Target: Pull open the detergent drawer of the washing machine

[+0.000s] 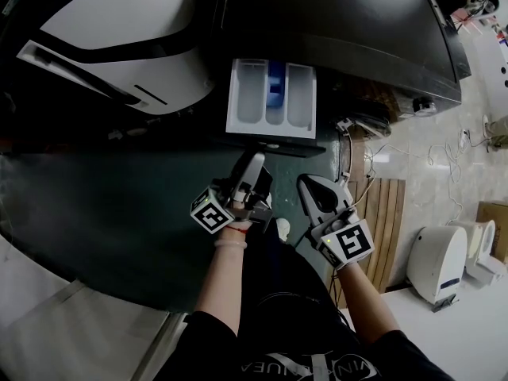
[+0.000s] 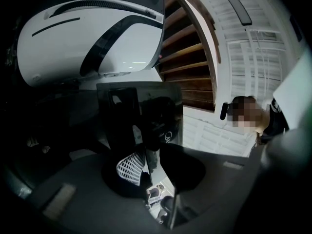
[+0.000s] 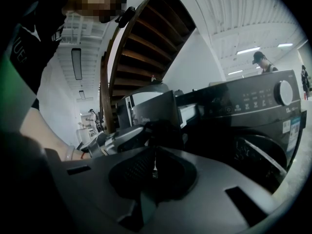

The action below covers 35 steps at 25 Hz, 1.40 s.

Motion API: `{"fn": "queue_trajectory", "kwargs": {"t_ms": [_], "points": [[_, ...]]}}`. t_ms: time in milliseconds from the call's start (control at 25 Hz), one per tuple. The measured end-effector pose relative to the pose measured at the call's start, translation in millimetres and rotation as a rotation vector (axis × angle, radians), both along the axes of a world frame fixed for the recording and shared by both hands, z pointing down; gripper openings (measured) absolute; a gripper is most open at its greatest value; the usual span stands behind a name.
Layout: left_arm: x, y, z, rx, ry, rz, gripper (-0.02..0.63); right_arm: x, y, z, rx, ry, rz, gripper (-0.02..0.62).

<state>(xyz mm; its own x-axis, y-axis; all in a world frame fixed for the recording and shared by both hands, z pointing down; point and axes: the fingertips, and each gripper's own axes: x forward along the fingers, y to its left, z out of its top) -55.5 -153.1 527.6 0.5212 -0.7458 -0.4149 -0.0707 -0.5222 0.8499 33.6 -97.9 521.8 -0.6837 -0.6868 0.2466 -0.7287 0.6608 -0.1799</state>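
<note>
The dark washing machine (image 1: pixel 341 30) is being viewed from above, with its detergent drawer (image 1: pixel 272 94) being shown drawn out at the left end, three compartments exposed. The drawer is being clamped at the lower edge of its front by the left gripper (image 1: pixel 255 161). The right gripper (image 1: pixel 305 182), jaws together and empty, is being held just beside it.
</note>
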Motion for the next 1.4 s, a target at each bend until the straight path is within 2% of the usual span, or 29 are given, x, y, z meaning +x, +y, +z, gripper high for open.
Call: {"fn": "queue_trajectory", "kwargs": {"t_ms": [440,680,800,1000,1240,1400], "points": [[0.3,7.0,-2.5,-0.001,0.024,-0.018,0.084,2.3,11.9,-1.9,-0.005,-0.022,0.008,0.012],[1.3,7.1,-2.0,0.003,0.02,-0.011,0.083,6.1,14.2,2.0,-0.002,-0.003,0.002,0.012],[0.6,6.9,1.2,0.0,-0.013,-0.009,0.083,7.0,12.3,-2.5,-0.004,-0.031,0.019,0.012],[0.9,7.5,0.9,-0.002,-0.04,-0.011,0.083,10.3,13.2,-2.4,0.001,-0.014,0.013,0.012],[-0.4,14.0,13.4,-0.055,-0.133,0.005,0.05,7.9,11.3,-7.4,0.004,-0.015,0.012,0.012],[1.3,19.9,6.0,-0.035,-0.215,0.038,0.018,5.4,9.8,-12.7,0.026,0.002,-0.006,0.012]]}}
